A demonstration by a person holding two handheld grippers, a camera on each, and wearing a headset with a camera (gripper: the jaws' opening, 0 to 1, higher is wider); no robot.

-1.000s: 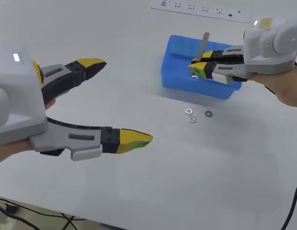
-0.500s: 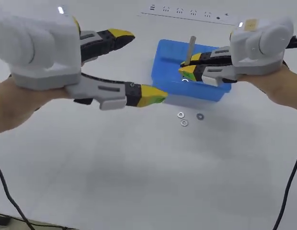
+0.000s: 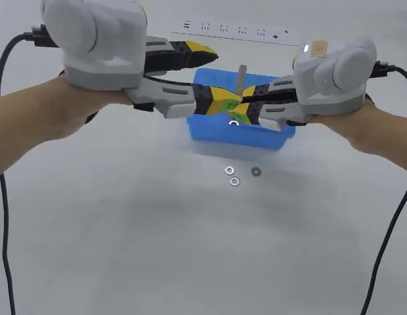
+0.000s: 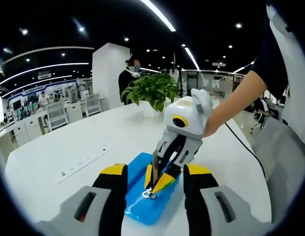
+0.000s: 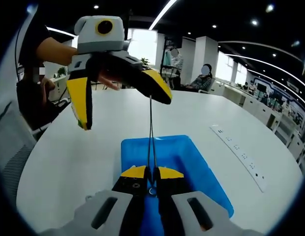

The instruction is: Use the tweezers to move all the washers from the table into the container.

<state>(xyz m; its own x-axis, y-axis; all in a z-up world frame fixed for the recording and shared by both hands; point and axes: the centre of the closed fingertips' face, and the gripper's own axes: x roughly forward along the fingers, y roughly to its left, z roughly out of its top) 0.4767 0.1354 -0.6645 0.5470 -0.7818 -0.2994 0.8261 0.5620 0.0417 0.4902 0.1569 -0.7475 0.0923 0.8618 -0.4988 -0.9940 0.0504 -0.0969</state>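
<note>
A pair of slim grey metal tweezers [image 3: 241,73] is clamped in the right gripper [image 3: 245,109], whose jaws are drawn narrow around it. The tweezers are held nearly upright, with the long axis crossing the jaws and the tips downward. In the left gripper view, one small silver ring-shaped washer [image 4: 149,194] is seen pinched at those tips. From the head view the washer is judged to hang over the blue rectangular plastic container [image 3: 272,136], within the line of its rim. Its height above the container floor cannot be told.

The left gripper [image 3: 215,75] is spread wide and nothing is held in it. Its jaws are set about the tweezers and the right gripper's tips. Whether its lower jaw touches them cannot be told.

Three more such washers [image 3: 234,181] are seen lying flat and close together on the white worktop [image 3: 190,249], just beside the container's near wall on the person's side.

The step in hand is judged to be the release of the pinched washer into the container. For the next pick, the loose washers lie below the right gripper and toward the person. The tips would need to be carried back over the near wall and lowered, with the tweezers kept close to upright.
</note>
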